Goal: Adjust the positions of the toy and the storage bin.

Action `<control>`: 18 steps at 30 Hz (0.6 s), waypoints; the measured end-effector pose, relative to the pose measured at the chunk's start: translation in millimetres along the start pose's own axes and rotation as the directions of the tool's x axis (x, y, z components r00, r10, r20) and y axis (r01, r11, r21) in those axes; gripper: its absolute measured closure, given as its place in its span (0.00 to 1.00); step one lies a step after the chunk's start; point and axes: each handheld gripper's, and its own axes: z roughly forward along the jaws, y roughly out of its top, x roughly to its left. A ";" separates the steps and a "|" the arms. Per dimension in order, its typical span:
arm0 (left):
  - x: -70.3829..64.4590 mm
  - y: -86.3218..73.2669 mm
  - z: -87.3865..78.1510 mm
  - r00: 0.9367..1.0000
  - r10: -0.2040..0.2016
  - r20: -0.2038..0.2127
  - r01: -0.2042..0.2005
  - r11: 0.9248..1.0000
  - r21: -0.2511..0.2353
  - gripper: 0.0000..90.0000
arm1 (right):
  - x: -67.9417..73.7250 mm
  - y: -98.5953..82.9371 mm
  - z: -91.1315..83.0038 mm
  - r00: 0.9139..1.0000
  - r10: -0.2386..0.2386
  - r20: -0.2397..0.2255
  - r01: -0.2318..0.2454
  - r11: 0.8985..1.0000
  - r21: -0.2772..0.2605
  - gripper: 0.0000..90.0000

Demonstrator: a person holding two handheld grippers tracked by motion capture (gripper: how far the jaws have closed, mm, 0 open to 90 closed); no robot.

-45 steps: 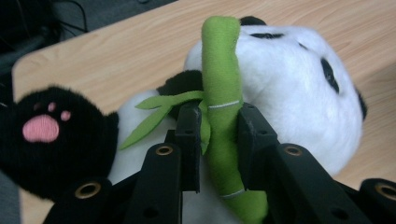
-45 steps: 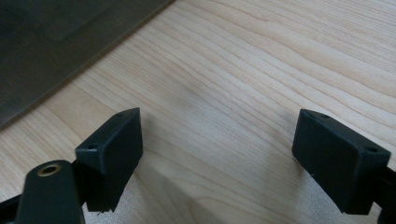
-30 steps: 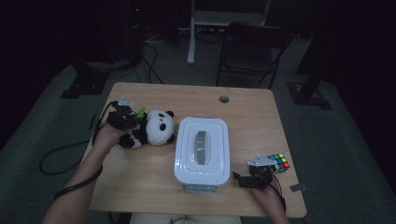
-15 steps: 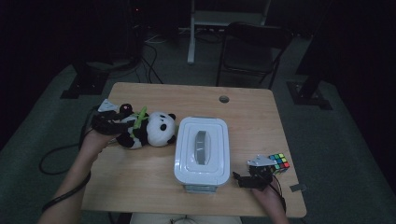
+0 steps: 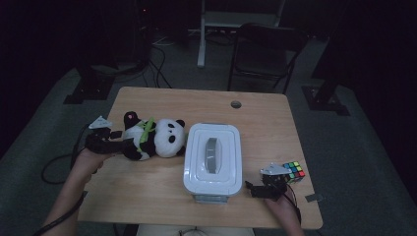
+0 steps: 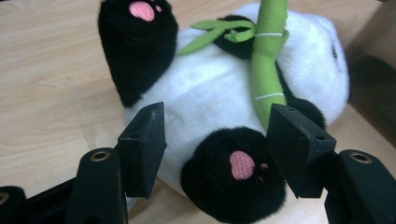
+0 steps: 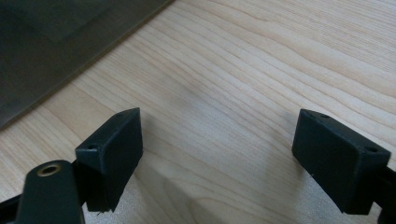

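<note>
A white lidded plastic box [image 5: 213, 158] with a grey handle is seen at the middle of the wooden table [image 5: 206, 103]. A Rubik's cube [image 5: 294, 170] is placed right of the box. A black chair [image 5: 265, 46] is seen beyond the table.

Bare worktop [image 5: 206, 103] lies open along the far edge and in front of the panda [image 5: 150, 140]. The white lidded box [image 5: 213, 162] blocks the middle, touching the panda's head; the cube [image 5: 294, 171] crowds the right edge.
</note>
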 end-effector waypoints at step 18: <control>4.7 -15.8 2.2 1.000 -0.009 0.025 0.009 1.000 -0.016 0.40 | -0.2 0.5 0.5 1.000 0.003 0.002 -0.003 1.000 0.000 0.18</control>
